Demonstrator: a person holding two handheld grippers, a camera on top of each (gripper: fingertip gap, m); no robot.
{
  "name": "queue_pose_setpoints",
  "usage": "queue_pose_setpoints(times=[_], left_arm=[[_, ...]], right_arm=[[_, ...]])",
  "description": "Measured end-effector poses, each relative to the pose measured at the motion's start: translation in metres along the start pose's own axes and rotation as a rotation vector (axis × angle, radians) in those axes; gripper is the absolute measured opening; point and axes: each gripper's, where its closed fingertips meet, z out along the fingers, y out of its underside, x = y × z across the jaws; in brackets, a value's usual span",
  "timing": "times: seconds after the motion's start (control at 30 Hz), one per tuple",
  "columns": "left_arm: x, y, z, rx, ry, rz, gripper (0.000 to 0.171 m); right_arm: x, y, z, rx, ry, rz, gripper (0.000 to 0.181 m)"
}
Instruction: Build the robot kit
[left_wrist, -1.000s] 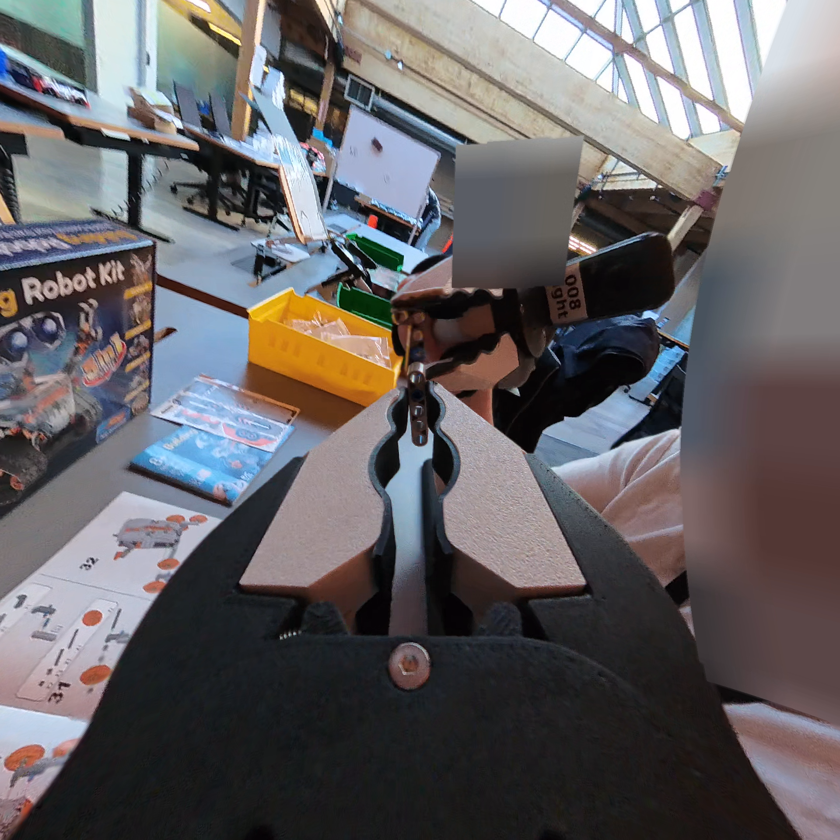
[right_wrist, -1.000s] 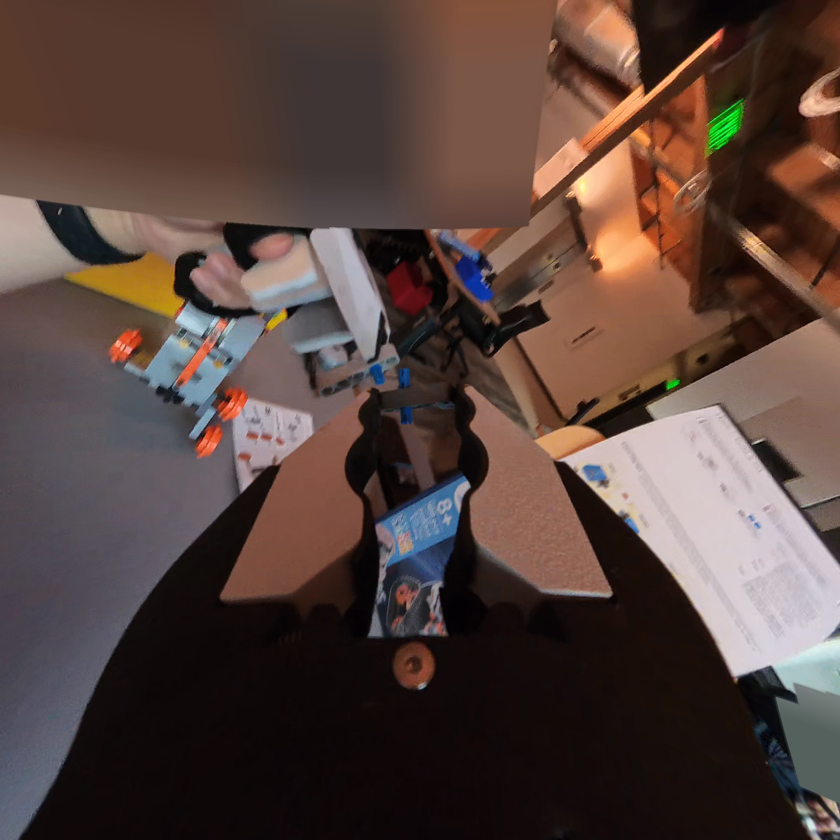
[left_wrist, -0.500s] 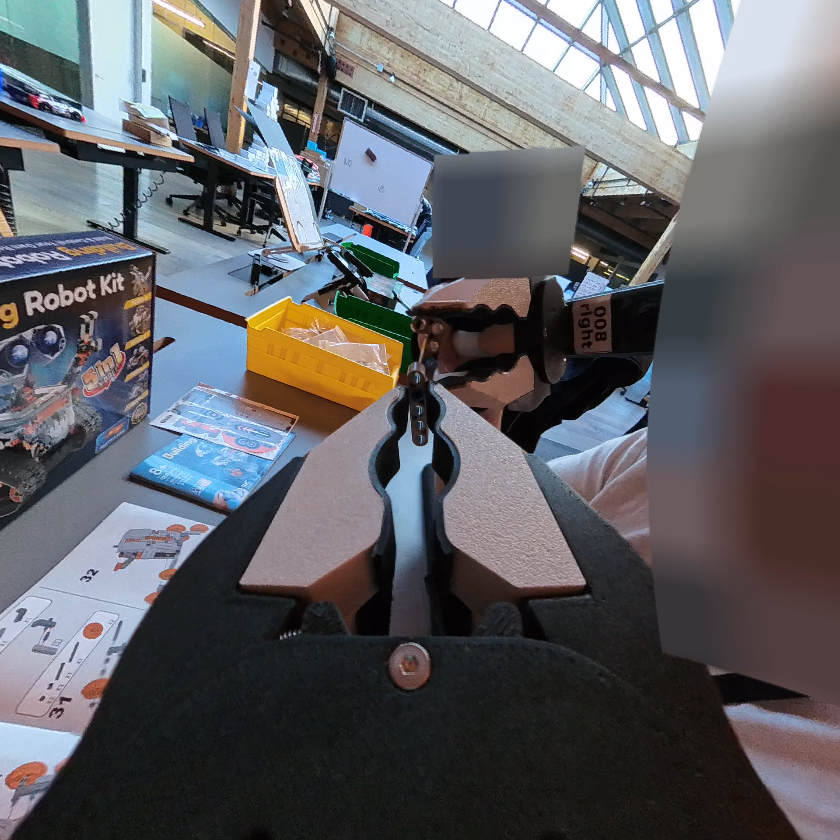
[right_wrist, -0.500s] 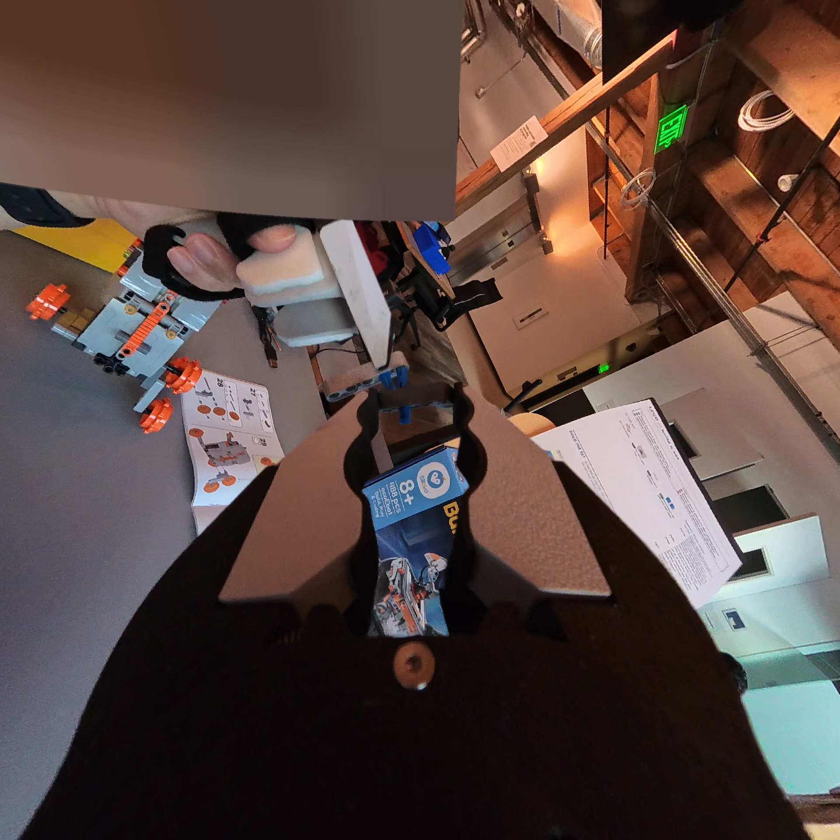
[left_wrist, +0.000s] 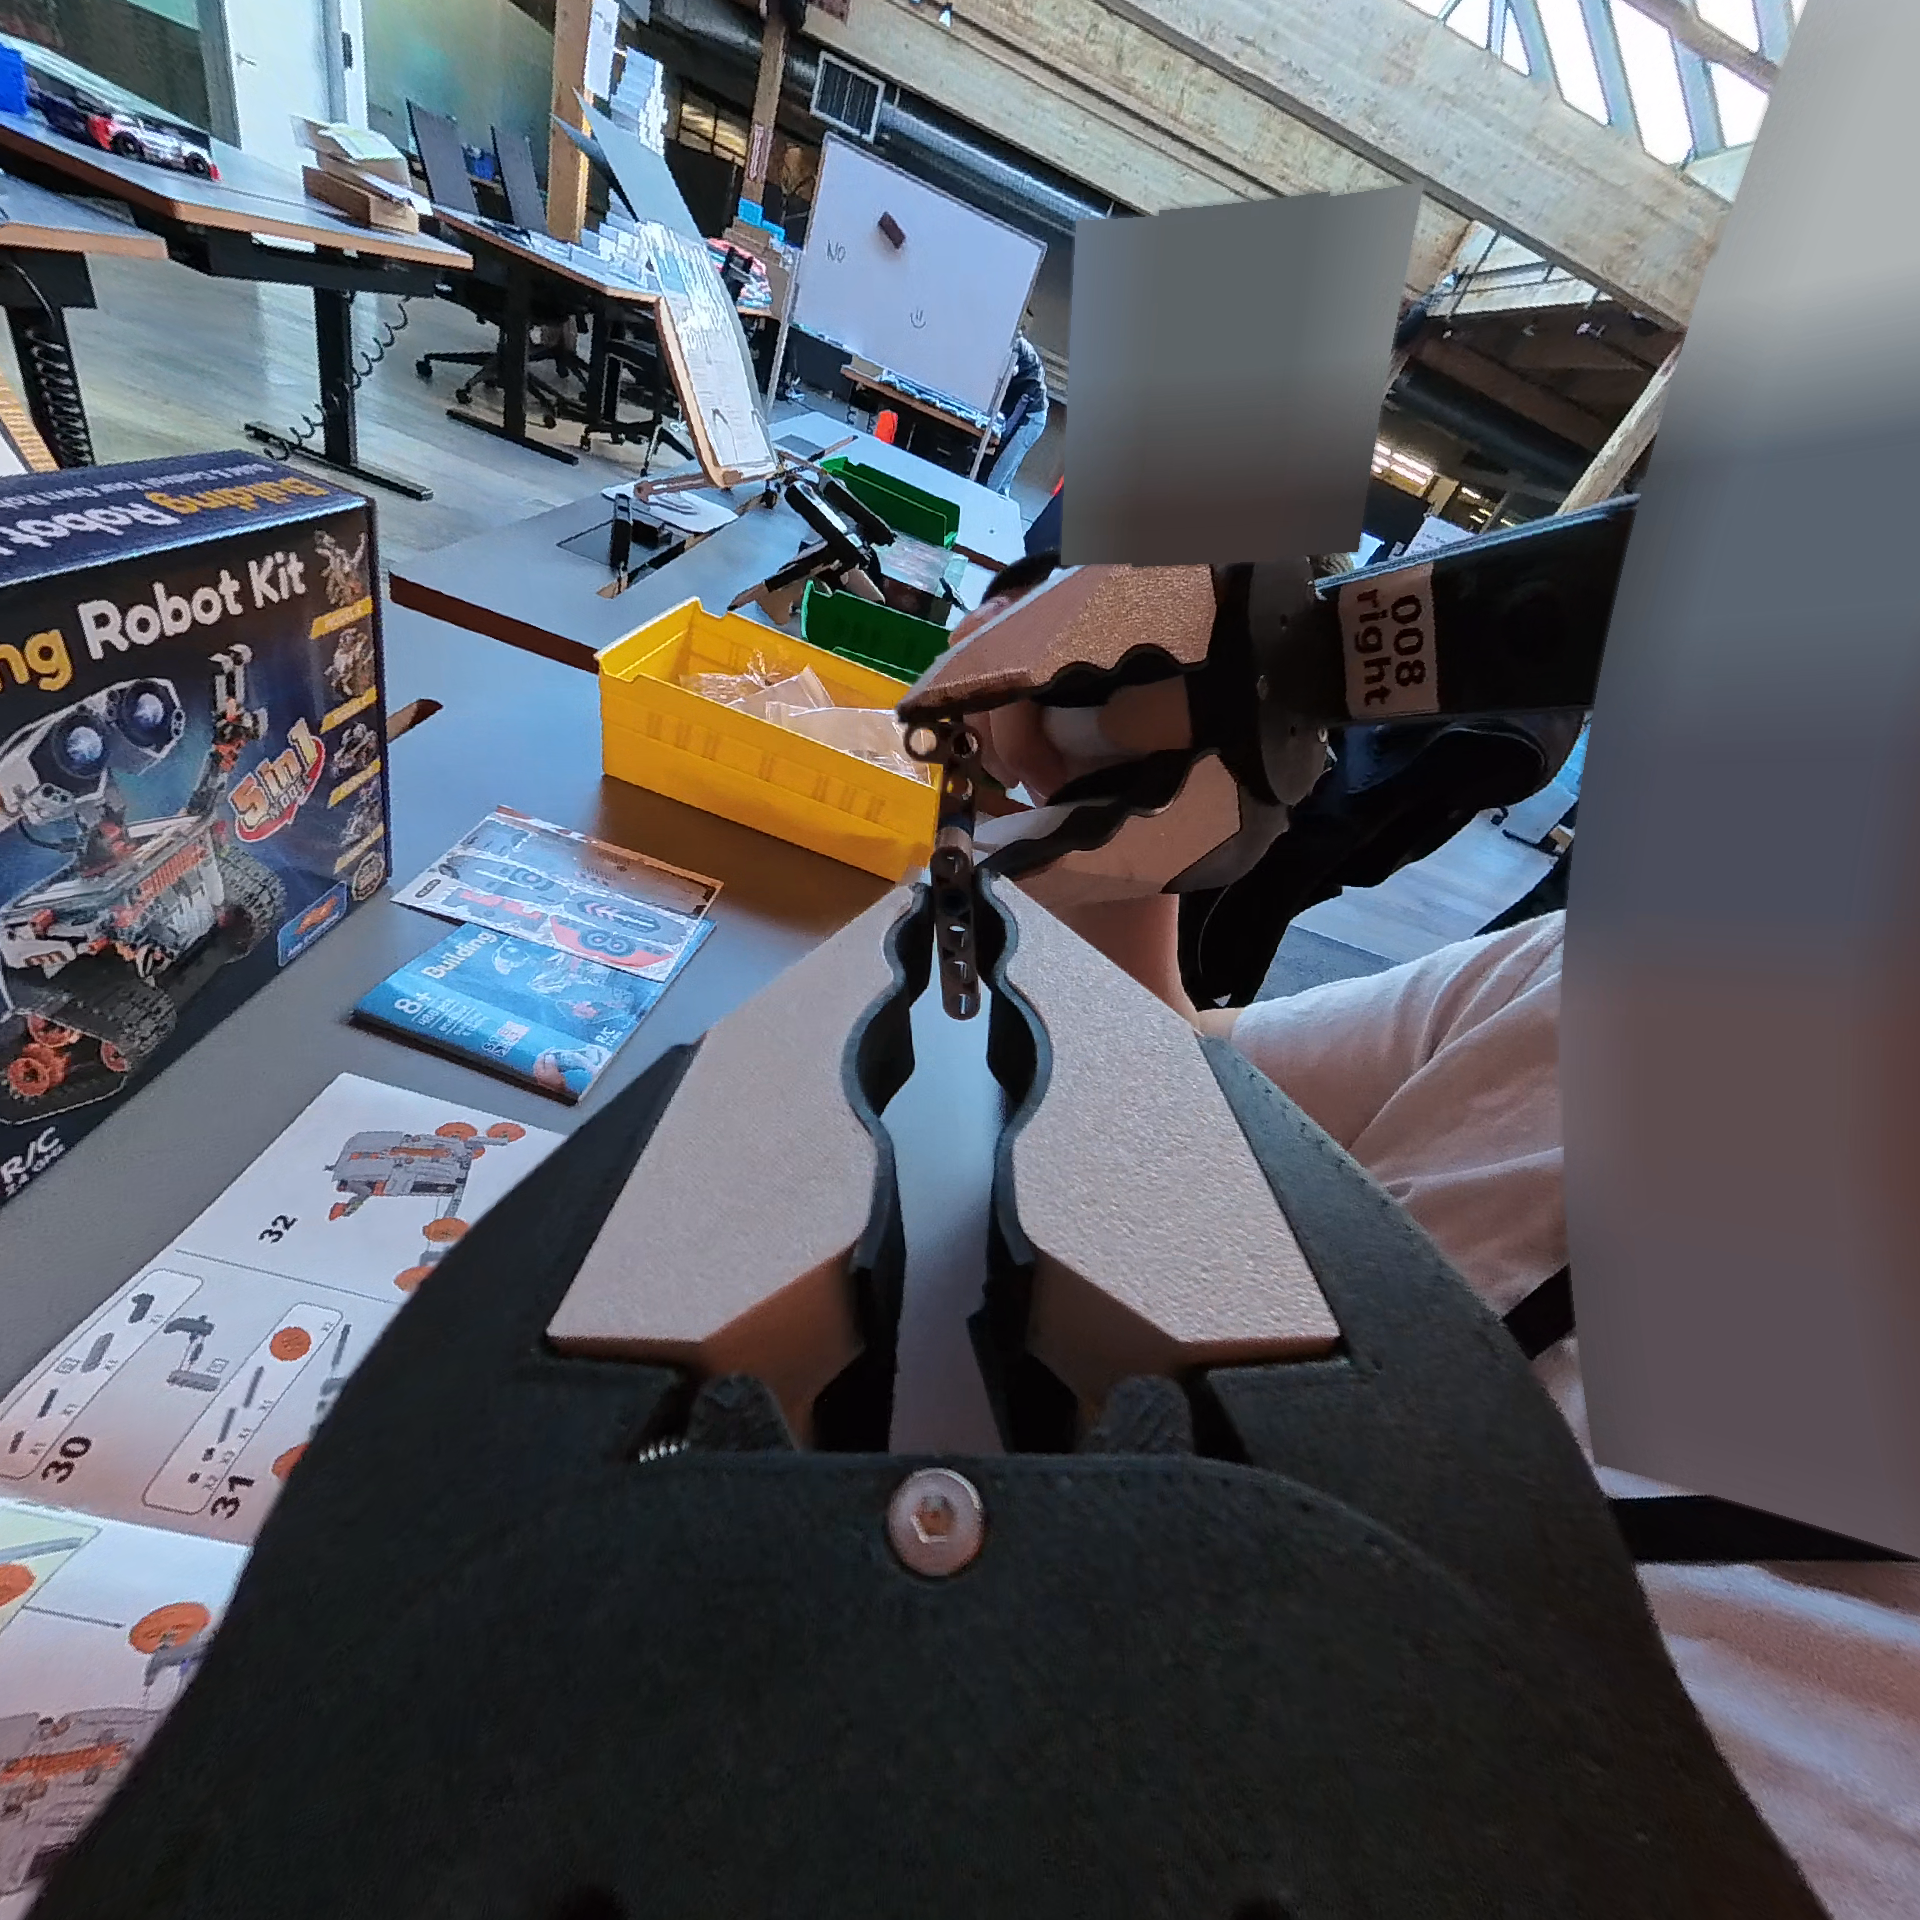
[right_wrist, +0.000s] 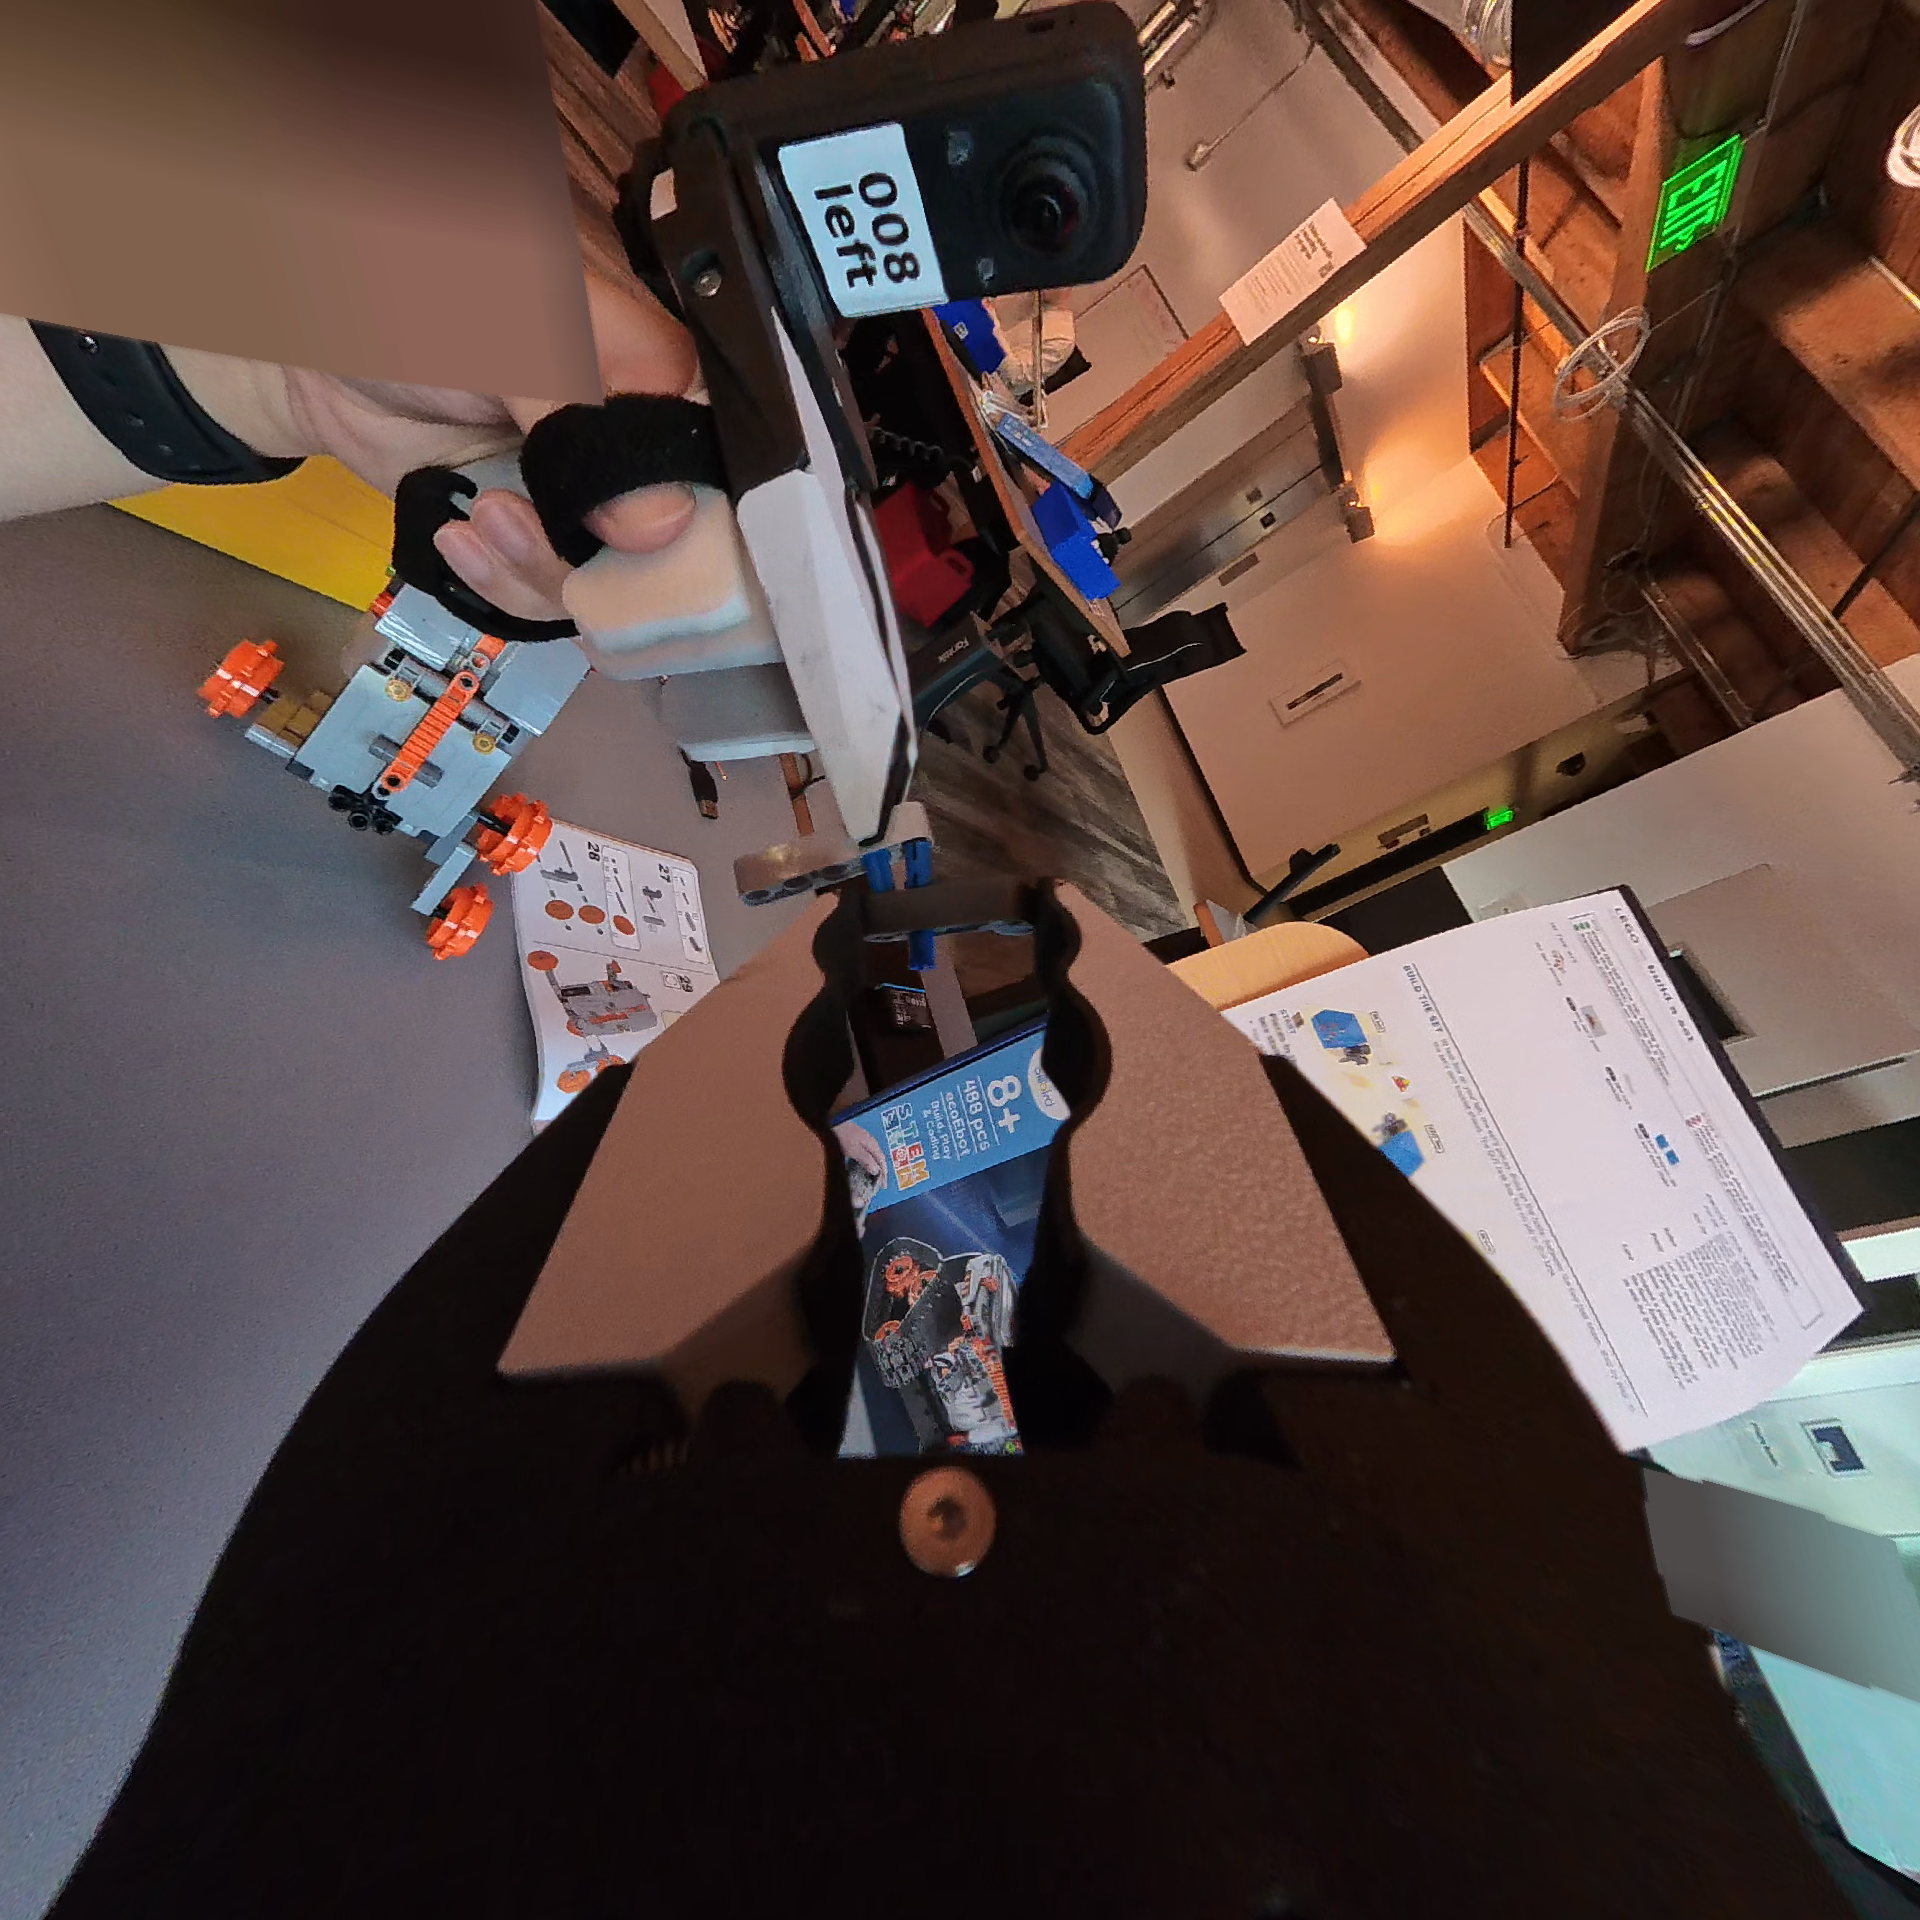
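A: Left gripper (left_wrist: 954, 914) first. State?

B: Clenched on a dark beam with holes (left_wrist: 956, 940), nipped right at the fingertips. The beam stands about upright and pokes above the tips.

A: And the right gripper (left_wrist: 951, 784)?

B: In the left wrist view it comes in from the right, tips at the top end of that same beam. In its own view its fingers (right_wrist: 1174, 1101) grasp a grey beam with blue pins (right_wrist: 935, 920) at the tips, crosswise between them.

A: So the 2 grippers meet?

B: Yes, tip to tip. In the right wrist view the left gripper (right_wrist: 883, 821) points down at a second grey beam (right_wrist: 800, 873) just above the held one, blue pins between the 2. Exact fit is too small to tell.

A: Hands?

B: A hand (right_wrist: 540, 530) in black finger straps works the left gripper.

A: Table stuff?

B: A grey table (left_wrist: 499, 727) carries a yellow bin (left_wrist: 748, 748) with clear bags, a green bin (left_wrist: 873, 623) behind it, a robot kit box (left_wrist: 177, 769) on the left, a blue booklet (left_wrist: 509, 1008), a sticker sheet (left_wrist: 561, 904) and an open instruction sheet (left_wrist: 208, 1309).

A: Anything else?

B: A half-built grey model with orange wheels (right_wrist: 416, 738) lies on the table below the left gripper, beside a manual page (right_wrist: 613, 956). A printed page (right_wrist: 1558, 1143) stands at the right.
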Motion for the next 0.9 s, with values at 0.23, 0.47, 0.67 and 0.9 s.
queue_pose_setpoints(times=[0.23, 0.47, 0.67, 0.9], left_arm=[[-0.010, 0.009, -0.001, -0.049, -0.034, -0.018, 0.005], [-0.021, 0.015, 0.001, -0.079, -0.075, -0.009, 0.005], [-0.024, 0.017, 0.001, -0.082, -0.061, -0.012, 0.005], [-0.037, 0.029, -0.001, -0.166, -0.158, 0.038, 0.005]], right_arm=[[-0.006, 0.009, 0.009, -0.041, -0.028, -0.025, 0.032], [-0.009, 0.021, 0.017, -0.110, -0.040, -0.020, 0.031], [-0.010, 0.025, 0.020, -0.127, -0.055, 0.021, 0.031], [-0.020, 0.040, 0.031, -0.211, -0.113, 0.086, 0.032]])
